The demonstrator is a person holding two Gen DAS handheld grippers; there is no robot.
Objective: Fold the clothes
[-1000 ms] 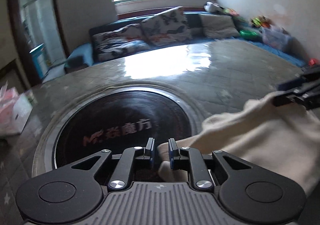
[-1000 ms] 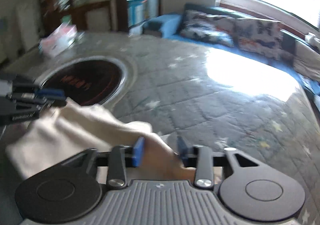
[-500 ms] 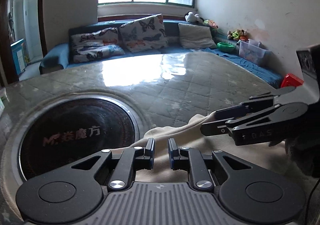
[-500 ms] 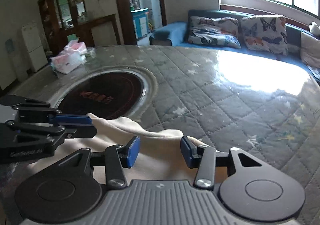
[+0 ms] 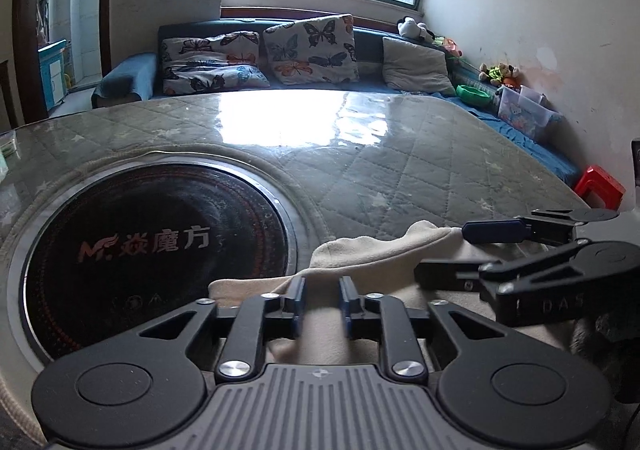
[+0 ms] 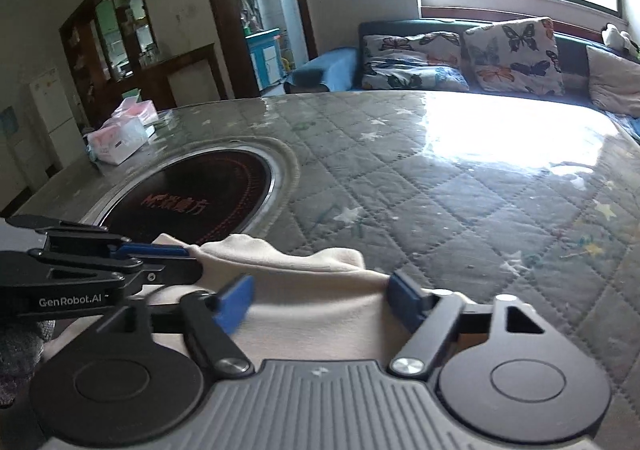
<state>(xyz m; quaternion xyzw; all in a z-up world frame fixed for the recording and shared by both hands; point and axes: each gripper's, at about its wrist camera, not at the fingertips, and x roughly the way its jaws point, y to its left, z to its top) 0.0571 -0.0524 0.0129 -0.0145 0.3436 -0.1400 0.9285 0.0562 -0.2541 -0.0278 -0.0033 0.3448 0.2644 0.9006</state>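
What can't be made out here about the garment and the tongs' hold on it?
- Cream garment: its type and near half are hidden under both tool bodies in both views.
- Left tongs: jaws opening, cloth between them; pad contact is unclear in the left wrist view.
- Right tongs: jaws opening wide above the cloth; its fingers are motion-blurred.
- Tissue pack: print too small.

Big table [image 5: 420,153] topped with a grey-green quilted, star-print cover under a glossy clear sheet. A round black glass cooktop [image 5: 152,246] with red lettering sits sunk into it. A cream fleece garment [image 6: 304,290] lies bunched just beside that disc, and a pink-white tissue pack [image 6: 120,135] sits near the far edge.
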